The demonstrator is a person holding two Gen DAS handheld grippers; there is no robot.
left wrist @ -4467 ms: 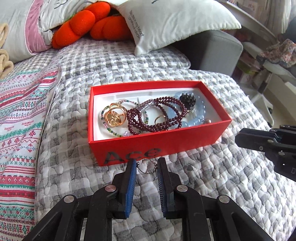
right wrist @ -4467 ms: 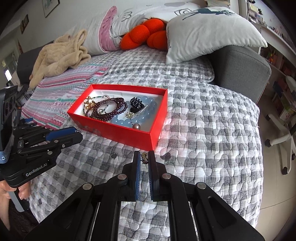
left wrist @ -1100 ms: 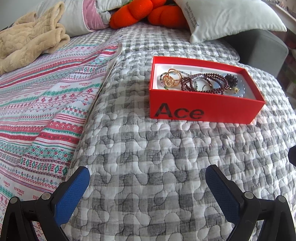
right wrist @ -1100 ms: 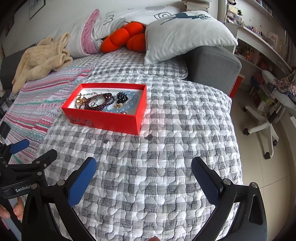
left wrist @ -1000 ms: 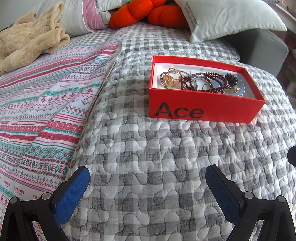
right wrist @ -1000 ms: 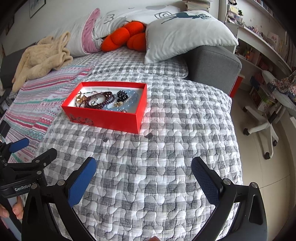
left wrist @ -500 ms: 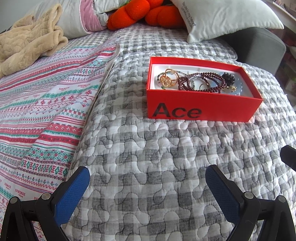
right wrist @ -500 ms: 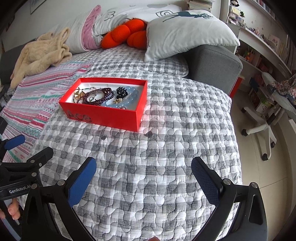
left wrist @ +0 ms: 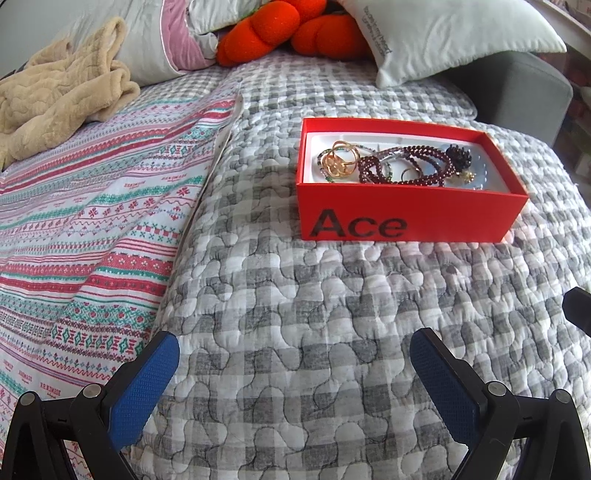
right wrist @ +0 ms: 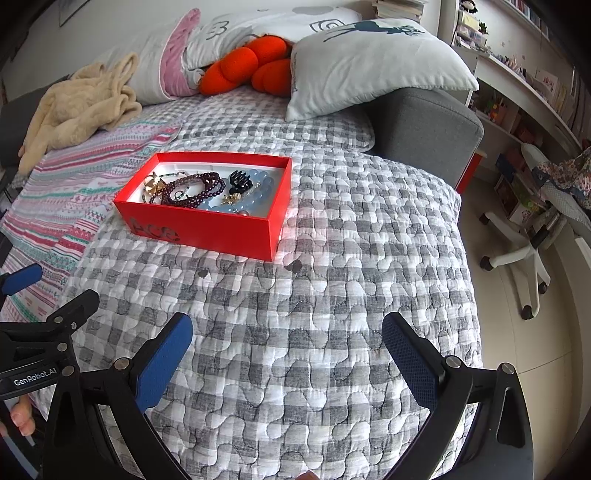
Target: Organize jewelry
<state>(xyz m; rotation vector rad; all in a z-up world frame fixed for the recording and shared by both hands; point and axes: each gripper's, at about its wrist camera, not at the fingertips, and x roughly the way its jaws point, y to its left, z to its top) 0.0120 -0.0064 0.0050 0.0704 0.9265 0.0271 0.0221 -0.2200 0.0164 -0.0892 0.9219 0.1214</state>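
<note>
A red box (left wrist: 406,219) marked "Ace" sits on the grey checked quilt; it also shows in the right wrist view (right wrist: 207,227). Inside lie a gold ornament (left wrist: 340,162), dark red bead bracelets (left wrist: 402,166), a black hair claw (right wrist: 239,181) and pale blue beads (right wrist: 255,192). My left gripper (left wrist: 295,373) is wide open and empty, well short of the box. My right gripper (right wrist: 288,354) is wide open and empty, also well back from the box. The left gripper's body shows at the left edge of the right wrist view (right wrist: 40,347).
A striped patterned cover (left wrist: 85,206) lies left of the quilt. A beige blanket (left wrist: 55,99), an orange plush (left wrist: 288,26) and a white pillow (right wrist: 373,59) lie at the back. A grey sofa arm (right wrist: 424,125) and an office chair (right wrist: 535,236) stand to the right.
Earlier each gripper was nearly shut around a small piece in front of the box. Now both are wide open, empty and drawn back. In the last second they barely shifted.
</note>
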